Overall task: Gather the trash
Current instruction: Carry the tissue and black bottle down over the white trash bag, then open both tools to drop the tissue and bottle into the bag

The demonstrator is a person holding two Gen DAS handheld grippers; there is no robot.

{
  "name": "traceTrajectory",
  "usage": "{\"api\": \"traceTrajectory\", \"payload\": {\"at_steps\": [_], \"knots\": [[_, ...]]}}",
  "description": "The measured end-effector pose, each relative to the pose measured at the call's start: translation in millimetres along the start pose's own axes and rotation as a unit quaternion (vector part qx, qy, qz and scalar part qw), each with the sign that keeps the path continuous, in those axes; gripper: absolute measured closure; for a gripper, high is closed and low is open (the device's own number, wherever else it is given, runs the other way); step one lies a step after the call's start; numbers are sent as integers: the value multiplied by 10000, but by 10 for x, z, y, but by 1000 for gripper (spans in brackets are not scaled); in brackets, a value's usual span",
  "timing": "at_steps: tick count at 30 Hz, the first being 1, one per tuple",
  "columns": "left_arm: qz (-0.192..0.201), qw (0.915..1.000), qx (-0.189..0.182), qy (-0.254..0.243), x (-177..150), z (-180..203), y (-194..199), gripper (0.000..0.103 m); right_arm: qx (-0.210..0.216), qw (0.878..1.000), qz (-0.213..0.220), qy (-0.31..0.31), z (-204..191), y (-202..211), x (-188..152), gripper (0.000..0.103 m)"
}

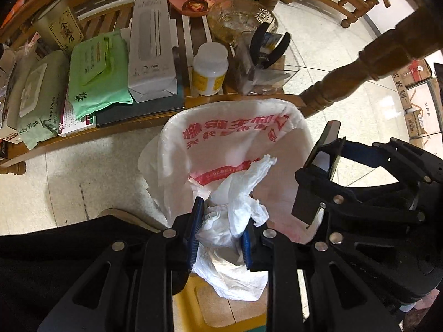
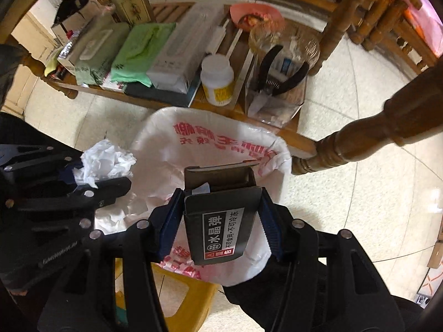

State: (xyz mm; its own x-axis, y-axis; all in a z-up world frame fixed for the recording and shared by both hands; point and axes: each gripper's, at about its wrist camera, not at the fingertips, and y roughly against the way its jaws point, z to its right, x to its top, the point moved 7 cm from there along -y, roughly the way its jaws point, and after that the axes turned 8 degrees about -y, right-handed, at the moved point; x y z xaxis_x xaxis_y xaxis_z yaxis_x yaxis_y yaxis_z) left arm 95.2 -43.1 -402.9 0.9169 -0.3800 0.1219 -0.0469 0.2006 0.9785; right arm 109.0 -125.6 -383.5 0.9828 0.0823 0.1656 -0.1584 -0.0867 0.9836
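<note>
A bin lined with a white plastic bag printed in red (image 1: pixel 229 132) (image 2: pixel 221 141) stands on the floor below both grippers. My left gripper (image 1: pixel 224 221) is shut on a crumpled white tissue (image 1: pixel 238 193) and holds it over the near rim; it also shows in the right wrist view (image 2: pixel 105 163). My right gripper (image 2: pixel 218 221) is shut on a small black cardboard box with a white label (image 2: pixel 221 227), open at its top, and holds it over the bin's mouth. That box shows in the left wrist view (image 1: pixel 324 152) at the bin's right rim.
A low wooden shelf (image 1: pixel 116 119) behind the bin holds wipe packs (image 1: pixel 97 74), a white carton (image 1: pixel 149 47), a white bottle (image 1: pixel 210 69), black pliers (image 1: pixel 268 49) in a clear tub and a pink dish (image 1: pixel 193 0). A wooden table leg (image 1: pixel 360 66) slants at right. A yellow stool (image 2: pixel 171 290) lies below.
</note>
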Motion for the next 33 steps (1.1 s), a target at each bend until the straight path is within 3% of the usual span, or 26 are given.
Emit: {"api": "traceTrajectory", "payload": {"at_steps": [7, 21, 23, 25, 27, 33], "knots": [[-334, 9992, 99, 183, 26, -108, -312, 78, -8, 9994, -256, -242, 135, -278, 50, 50], [-565, 9977, 188, 336, 54, -207, -620, 78, -107, 9985, -485, -215, 169, -554, -41, 50], [-588, 9973, 263, 343, 60, -223, -643, 73, -89, 9986, -478, -223, 169, -552, -40, 49], [-633, 9967, 293, 417, 57, -251, -652, 54, -87, 9986, -466, -219, 168, -547, -38, 49], [-660, 9963, 334, 448, 62, -253, -636, 45, -121, 9986, -457, -223, 175, -549, -38, 49], [-693, 9954, 403, 530, 62, -307, -637, 37, -126, 9984, -458, -309, 225, -539, -20, 41]]}}
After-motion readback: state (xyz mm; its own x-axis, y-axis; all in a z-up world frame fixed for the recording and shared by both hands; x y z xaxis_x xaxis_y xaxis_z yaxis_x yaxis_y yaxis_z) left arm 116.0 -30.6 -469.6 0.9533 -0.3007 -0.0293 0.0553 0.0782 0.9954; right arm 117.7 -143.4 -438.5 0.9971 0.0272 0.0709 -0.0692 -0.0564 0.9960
